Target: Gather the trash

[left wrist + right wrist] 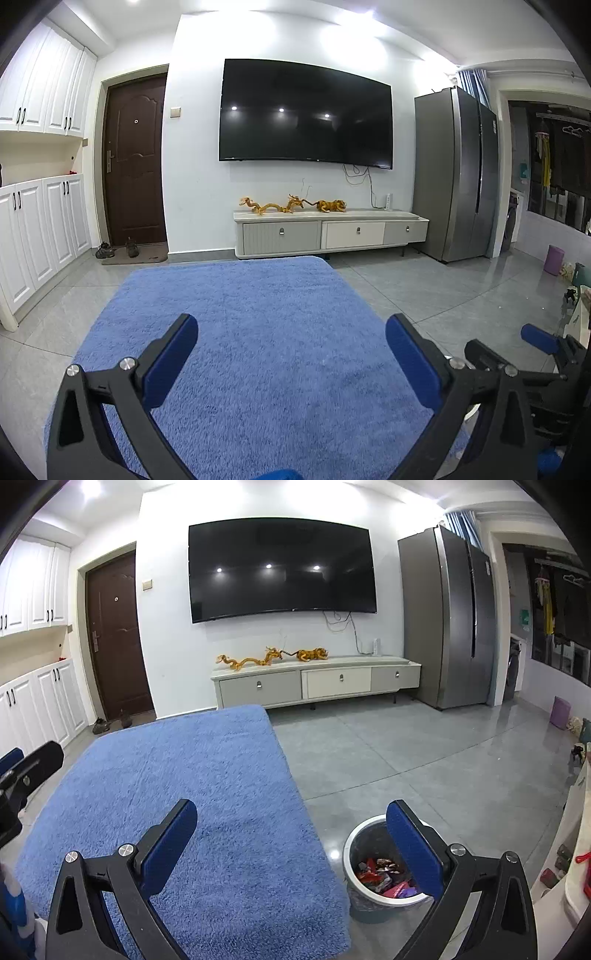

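Note:
A round trash bin (356,853) with a white rim stands on the grey floor just right of the blue rug (192,812). It holds several red and pink wrappers (384,878). My right gripper (291,845) is open and empty above the rug's right edge, its right finger in front of the bin. My left gripper (291,365) is open and empty over the blue rug (258,332). The right gripper also shows at the right edge of the left wrist view (524,354). No loose trash shows on the rug.
A TV cabinet (332,232) with gold figurines stands under a wall TV (306,110). A grey fridge (458,170) is at the right, white cupboards (40,229) and a brown door (135,158) at the left. A purple stool (559,712) stands far right.

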`<act>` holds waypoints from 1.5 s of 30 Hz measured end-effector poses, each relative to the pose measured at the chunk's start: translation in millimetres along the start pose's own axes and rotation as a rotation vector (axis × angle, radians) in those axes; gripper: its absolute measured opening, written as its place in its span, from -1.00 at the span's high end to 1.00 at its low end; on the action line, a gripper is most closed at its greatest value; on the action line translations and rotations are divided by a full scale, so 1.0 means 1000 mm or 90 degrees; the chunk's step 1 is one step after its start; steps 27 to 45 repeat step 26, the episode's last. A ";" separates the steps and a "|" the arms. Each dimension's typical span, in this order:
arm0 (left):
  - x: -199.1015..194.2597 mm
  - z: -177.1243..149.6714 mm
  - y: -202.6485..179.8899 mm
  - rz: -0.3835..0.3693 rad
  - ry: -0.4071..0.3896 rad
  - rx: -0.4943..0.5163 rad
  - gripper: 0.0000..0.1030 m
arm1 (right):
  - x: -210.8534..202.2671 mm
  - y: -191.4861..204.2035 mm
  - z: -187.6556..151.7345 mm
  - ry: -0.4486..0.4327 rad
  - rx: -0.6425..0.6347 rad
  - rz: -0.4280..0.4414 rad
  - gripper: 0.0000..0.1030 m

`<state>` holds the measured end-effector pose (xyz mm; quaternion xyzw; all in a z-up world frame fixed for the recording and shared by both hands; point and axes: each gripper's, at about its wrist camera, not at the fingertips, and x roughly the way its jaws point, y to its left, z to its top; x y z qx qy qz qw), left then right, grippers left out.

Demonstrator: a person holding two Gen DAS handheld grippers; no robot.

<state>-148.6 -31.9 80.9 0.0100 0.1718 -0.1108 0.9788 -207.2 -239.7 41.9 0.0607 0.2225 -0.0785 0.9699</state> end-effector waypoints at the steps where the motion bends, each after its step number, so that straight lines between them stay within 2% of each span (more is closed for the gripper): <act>1: 0.000 -0.001 -0.002 0.000 0.001 0.001 -1.00 | -0.002 0.000 -0.001 -0.003 0.001 -0.003 -1.00; 11: 0.007 -0.013 -0.004 0.015 0.030 0.003 -1.00 | -0.009 0.001 -0.009 -0.003 -0.008 -0.032 -1.00; 19: 0.013 -0.015 -0.004 0.035 0.043 -0.005 -1.00 | -0.012 -0.012 -0.012 -0.008 0.011 -0.060 -1.00; 26: 0.018 -0.017 -0.011 0.031 0.056 -0.001 -1.00 | -0.011 -0.023 -0.015 -0.006 0.023 -0.084 -1.00; 45: 0.018 -0.017 -0.011 0.031 0.056 -0.001 -1.00 | -0.011 -0.023 -0.015 -0.006 0.023 -0.084 -1.00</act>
